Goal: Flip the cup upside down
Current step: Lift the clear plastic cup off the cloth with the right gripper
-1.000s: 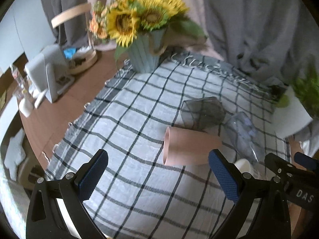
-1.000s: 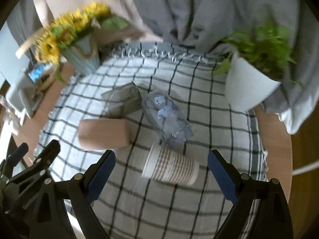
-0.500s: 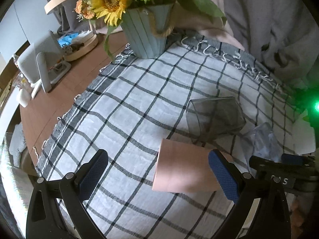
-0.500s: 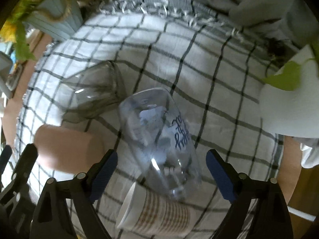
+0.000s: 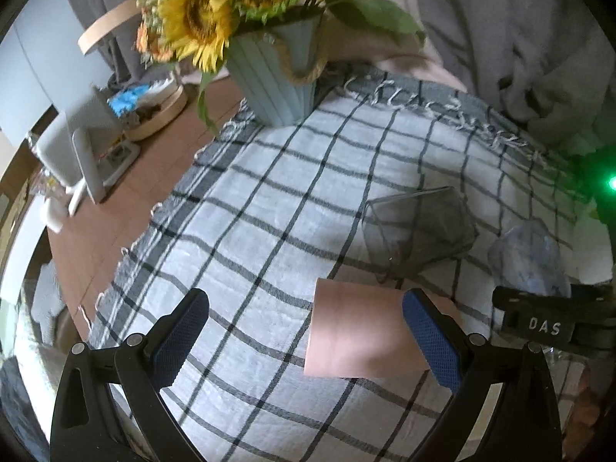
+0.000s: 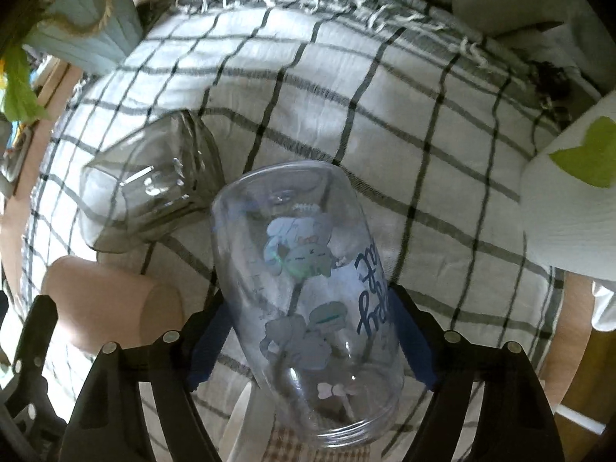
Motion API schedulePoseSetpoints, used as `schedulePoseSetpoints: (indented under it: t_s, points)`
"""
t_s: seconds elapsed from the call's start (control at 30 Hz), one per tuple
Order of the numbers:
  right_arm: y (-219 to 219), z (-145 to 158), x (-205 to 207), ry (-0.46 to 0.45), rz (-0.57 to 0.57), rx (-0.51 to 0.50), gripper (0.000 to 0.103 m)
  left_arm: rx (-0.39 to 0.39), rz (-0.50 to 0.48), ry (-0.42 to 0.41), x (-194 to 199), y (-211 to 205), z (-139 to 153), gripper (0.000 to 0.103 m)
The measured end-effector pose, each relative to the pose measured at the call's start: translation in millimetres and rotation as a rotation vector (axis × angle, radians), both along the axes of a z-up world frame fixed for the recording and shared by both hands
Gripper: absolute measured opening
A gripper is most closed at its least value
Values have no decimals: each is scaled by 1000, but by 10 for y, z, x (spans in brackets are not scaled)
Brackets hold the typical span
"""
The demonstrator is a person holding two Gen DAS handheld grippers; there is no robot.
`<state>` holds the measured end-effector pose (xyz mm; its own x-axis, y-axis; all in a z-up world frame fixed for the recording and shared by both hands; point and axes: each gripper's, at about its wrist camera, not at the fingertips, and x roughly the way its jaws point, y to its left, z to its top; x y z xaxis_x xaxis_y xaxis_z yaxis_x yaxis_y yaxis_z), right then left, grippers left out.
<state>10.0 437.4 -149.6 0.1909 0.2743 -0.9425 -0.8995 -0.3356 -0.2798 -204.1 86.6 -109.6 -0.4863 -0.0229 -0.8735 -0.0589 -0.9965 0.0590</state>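
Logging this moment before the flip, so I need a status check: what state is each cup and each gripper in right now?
Clear printed cup: on its side, between the right gripper's pads.
Pink cup: on its side, ungripped.
Smoky faceted glass: on its side.
Striped paper cup: mostly hidden, orientation unclear.
Right gripper: closed on the clear printed cup.
Left gripper: open, holding nothing.

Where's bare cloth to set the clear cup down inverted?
Free: the checked cloth between the sunflower vase, the pink cup and the cloth's left edge. Also the stretch between the clear printed cup and the white pot. Crowded: around the smoky glass, pink cup and paper cup.
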Motion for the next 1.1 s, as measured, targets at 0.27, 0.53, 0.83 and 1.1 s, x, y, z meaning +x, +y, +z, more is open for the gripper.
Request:
schedulePoseSetpoints:
  t_s: [0.27,0.53,0.83,1.1]
  points:
    - [-566,824,-131,-19,37,223,78,48,-151,56,81,-245,326,103]
    - [-1434,806,-258,64,-3,322,78,12,-304,59,217,-733,323,103]
    - [-1992,-46,-271,207,-191,194,78,-21,-367,-16,274,-1291,-12,103]
    - [-2144,-613,-291,167,-264,141,78,-66,-391,-81,264,-1456,-385,103]
